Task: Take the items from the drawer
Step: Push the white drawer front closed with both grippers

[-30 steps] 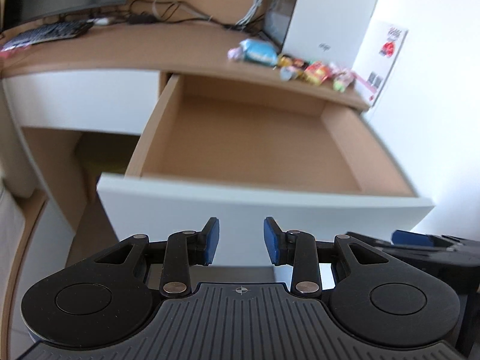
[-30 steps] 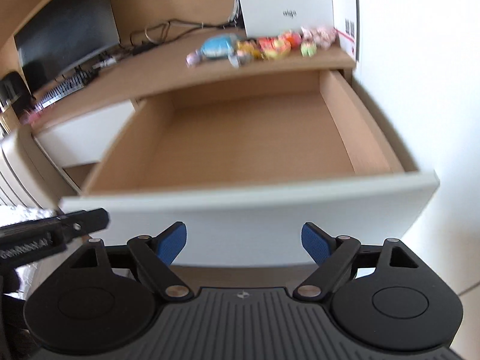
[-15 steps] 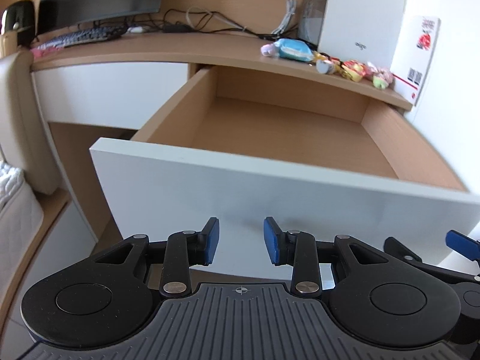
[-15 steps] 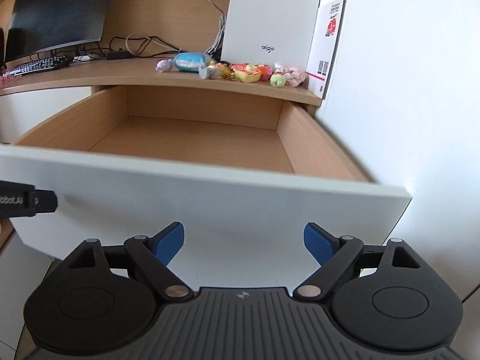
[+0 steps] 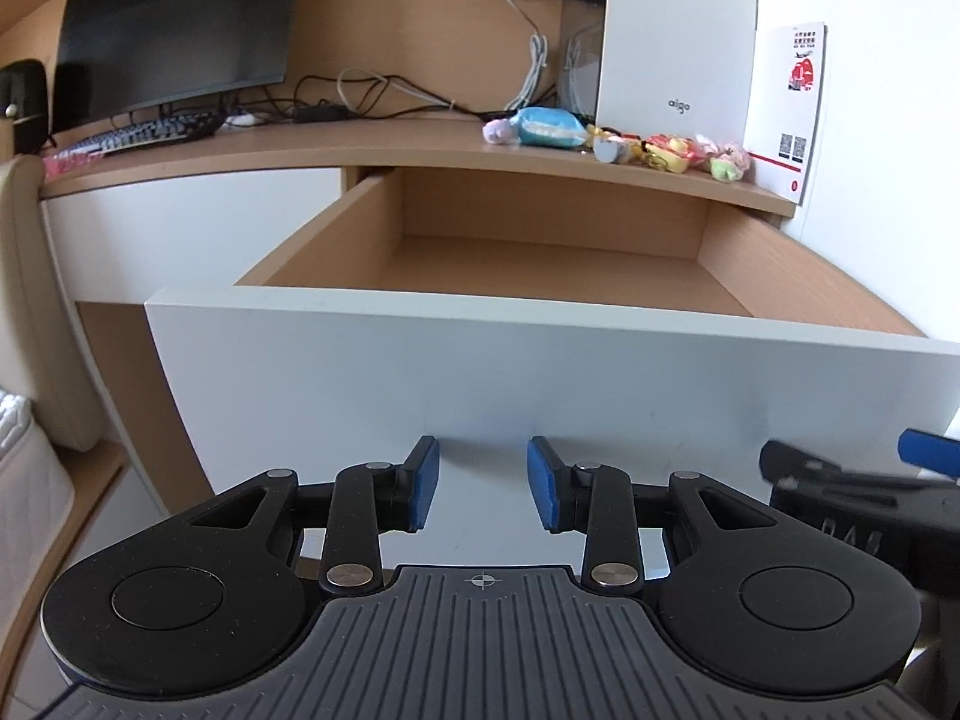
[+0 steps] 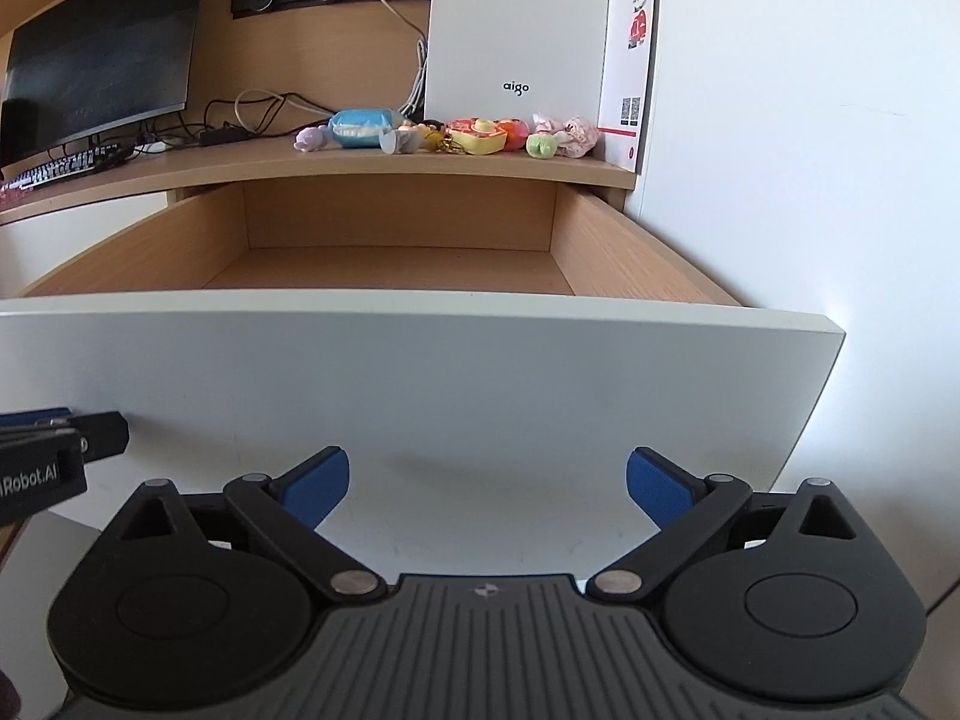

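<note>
Both grippers hang near the white front of the pulled-out wooden drawer, whose visible floor is bare. Small plush toys sit on the far desktop. The left gripper is narrowly parted, grasping nothing; the right gripper has just been spreading wide, empty. Push squarely, I judge.

Both wrist views close, facing drawer front (shared)
</note>
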The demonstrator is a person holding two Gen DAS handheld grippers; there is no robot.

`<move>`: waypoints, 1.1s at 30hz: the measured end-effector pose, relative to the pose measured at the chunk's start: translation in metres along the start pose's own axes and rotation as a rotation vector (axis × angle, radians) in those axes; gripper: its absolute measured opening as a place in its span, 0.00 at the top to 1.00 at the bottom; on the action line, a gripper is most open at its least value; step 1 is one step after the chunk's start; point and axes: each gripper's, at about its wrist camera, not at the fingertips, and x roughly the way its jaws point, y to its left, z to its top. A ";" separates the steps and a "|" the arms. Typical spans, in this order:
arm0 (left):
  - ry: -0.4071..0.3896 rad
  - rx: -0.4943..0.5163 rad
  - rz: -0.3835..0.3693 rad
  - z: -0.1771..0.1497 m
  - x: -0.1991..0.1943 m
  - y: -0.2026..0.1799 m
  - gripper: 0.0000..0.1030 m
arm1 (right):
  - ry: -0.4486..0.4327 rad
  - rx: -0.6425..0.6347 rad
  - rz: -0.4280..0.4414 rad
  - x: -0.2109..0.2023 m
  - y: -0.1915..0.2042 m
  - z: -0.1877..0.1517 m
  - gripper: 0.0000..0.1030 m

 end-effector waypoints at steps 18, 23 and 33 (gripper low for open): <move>-0.061 -0.053 -0.054 0.038 0.074 0.015 0.65 | 0.031 0.076 0.004 0.074 -0.011 0.049 0.01; -0.055 -0.066 -0.062 0.059 0.106 0.017 0.65 | 0.031 0.071 0.004 0.106 -0.008 0.071 0.01; -0.061 -0.033 -0.063 0.091 0.166 0.014 0.65 | 0.008 0.107 -0.021 0.168 0.004 0.098 0.00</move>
